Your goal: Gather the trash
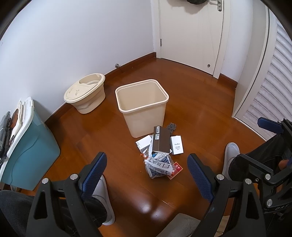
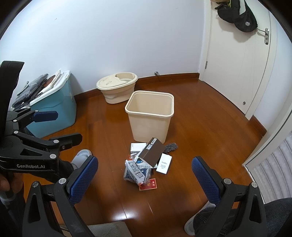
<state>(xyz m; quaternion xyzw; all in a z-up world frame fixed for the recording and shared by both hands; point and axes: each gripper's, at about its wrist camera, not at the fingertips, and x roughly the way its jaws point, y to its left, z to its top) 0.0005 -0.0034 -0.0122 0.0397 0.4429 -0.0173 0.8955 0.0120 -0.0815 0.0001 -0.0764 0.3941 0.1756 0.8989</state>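
Trash pile (image 1: 160, 155), cap (image 2: 240, 16) right-view only

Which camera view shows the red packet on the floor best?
The right wrist view. There the red packet lies almost fully uncovered at the near end of the trash pile, with its printed face visible. In the left wrist view the red packet is mostly hidden behind the crumpled plastic bag; only a corner shows.

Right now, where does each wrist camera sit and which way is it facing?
Left wrist: on the open left gripper, angled down at the cream plastic bin; shoes and the right gripper show.
Right wrist: on the open right gripper, aimed likewise; the left gripper shows at left.
Shared: bin, floor trash pile, blue storage box.
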